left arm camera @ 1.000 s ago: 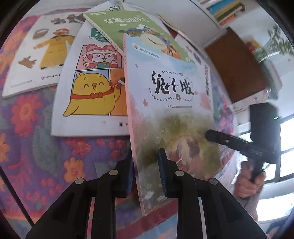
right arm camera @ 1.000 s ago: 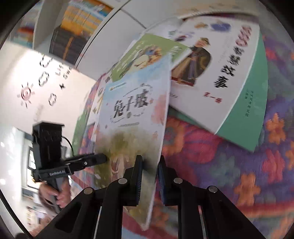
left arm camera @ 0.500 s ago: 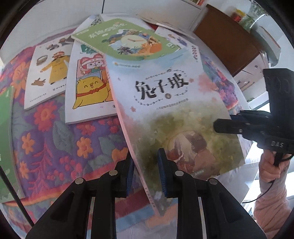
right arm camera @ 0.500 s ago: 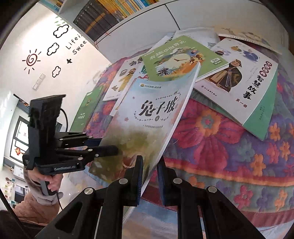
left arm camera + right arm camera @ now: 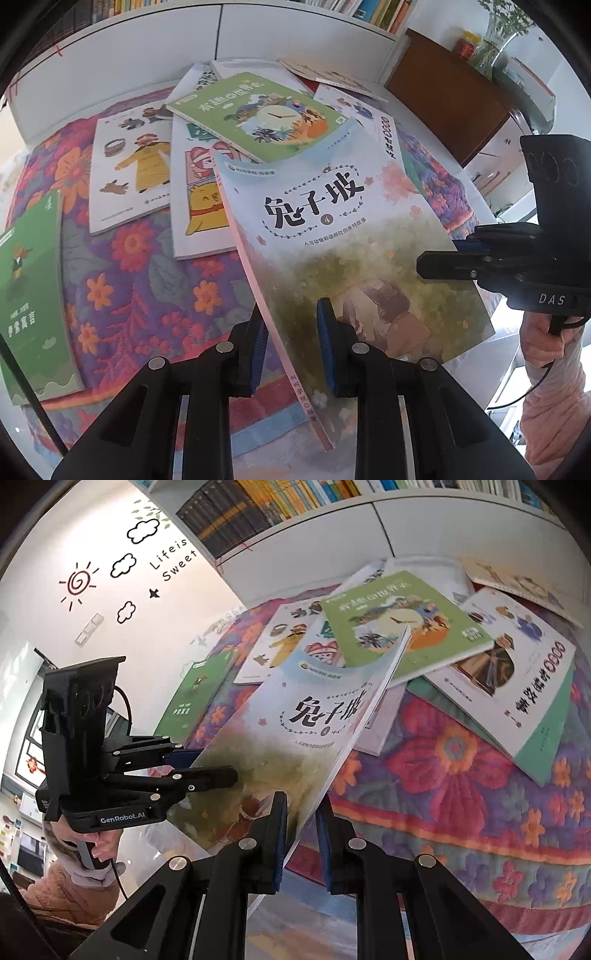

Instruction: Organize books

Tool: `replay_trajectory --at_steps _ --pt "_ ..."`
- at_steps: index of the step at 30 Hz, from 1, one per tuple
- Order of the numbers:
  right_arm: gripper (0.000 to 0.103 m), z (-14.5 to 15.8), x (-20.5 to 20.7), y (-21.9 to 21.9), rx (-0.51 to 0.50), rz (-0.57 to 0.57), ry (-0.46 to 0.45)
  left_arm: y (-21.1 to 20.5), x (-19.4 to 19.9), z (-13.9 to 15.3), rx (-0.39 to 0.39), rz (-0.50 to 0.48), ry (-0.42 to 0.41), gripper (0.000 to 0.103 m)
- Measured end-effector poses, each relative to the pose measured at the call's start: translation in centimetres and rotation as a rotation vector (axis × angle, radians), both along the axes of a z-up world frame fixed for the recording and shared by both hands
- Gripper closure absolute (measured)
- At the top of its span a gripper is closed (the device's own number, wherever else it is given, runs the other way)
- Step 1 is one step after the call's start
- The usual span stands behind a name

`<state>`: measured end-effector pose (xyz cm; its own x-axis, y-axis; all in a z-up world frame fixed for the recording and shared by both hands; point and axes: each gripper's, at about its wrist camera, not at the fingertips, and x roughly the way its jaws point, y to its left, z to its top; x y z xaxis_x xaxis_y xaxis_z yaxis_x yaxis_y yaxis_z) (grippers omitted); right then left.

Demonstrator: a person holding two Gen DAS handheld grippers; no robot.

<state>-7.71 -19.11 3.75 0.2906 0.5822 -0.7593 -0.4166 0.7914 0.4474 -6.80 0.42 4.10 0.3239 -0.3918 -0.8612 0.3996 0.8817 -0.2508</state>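
i've lifted the rabbit book [image 5: 343,240] higher off the floral cloth [image 5: 147,280], rolled its cover flatter toward me; more of the scattered books and bookshelf [image 5: 266,506] now show.

I see the pastel rabbit book [image 5: 332,229] lifted, tilted, cover bowed; other picture books [image 5: 258,110] lie overlapping on the floral cloth [image 5: 147,280].

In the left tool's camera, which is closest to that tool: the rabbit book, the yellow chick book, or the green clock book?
1. Rabbit book: clamped in the left tool, front and centre.
2. Yellow chick book: flat on the cloth, behind the rabbit book, to the left.
3. Green clock book: farthest back, lying on top of the pile.
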Motion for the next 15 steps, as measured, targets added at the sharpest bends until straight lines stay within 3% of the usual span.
replay_trajectory --at_steps 15 --pt "0.087 3.2 -1.3 3.4 -0.068 0.004 -0.093 2.4 -0.6 1.7 -0.061 0.022 -0.048 0.081"
